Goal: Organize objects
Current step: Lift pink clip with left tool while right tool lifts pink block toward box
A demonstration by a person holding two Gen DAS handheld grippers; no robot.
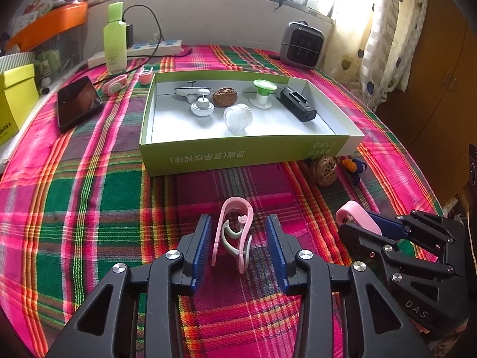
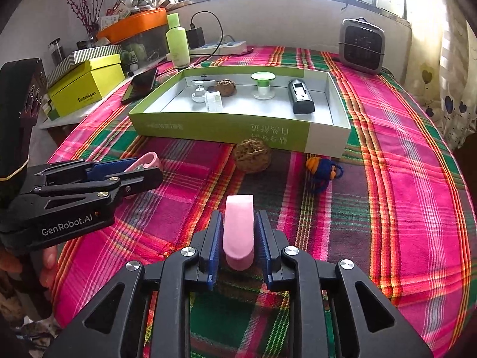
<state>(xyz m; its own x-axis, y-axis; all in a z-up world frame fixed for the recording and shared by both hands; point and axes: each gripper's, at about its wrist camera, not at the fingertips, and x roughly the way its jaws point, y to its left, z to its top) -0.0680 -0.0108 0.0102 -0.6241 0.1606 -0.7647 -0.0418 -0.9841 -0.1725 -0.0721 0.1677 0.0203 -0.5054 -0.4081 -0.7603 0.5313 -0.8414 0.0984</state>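
My left gripper is open, its blue pads either side of a pink clip standing on the plaid cloth, not touching it. My right gripper is shut on a second pink clip; it also shows at the right of the left wrist view. The green-walled box lies ahead, holding a white knob piece, a brown walnut, a clear jar, a green-topped spool and a black device.
A second walnut and an orange-and-blue yarn toy lie before the box. A phone, more pink clips, a green bottle, a power strip, a yellow box and a grey heater stand around.
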